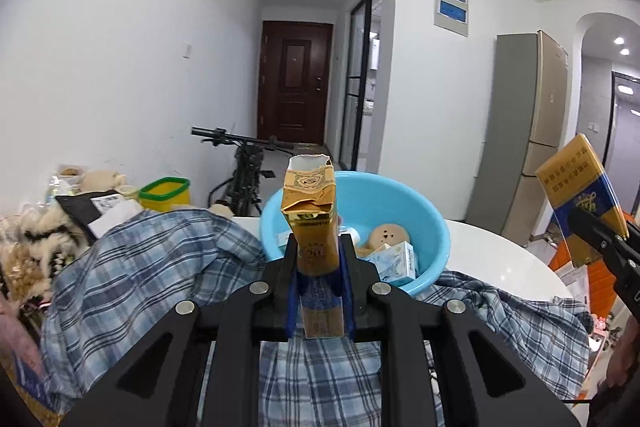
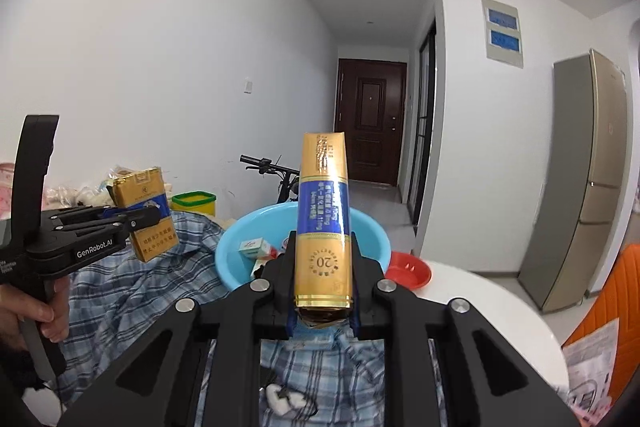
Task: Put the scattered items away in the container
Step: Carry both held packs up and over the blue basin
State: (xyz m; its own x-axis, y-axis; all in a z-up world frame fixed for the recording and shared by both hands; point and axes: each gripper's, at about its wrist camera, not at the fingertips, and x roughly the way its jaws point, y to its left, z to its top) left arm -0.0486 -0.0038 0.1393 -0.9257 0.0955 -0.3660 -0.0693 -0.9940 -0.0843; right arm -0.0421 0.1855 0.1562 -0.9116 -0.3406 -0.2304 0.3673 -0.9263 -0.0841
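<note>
A plaid shirt (image 1: pixel 152 267) is spread over the near bench (image 2: pixel 480 307). Above it, an opened gold pack (image 1: pixel 316 223) is clamped upright in the left gripper (image 1: pixel 318 255). To the right, a second gold-and-blue pack (image 2: pixel 322 223) is clamped in the right gripper (image 2: pixel 322 267). Just beyond both, a blue basin (image 1: pixel 400 195) is seen holding small boxes (image 1: pixel 396 261). A red bowl (image 2: pixel 410 269) sits right of it, and a bicycle (image 1: pixel 244 163) stands farther back.
</note>
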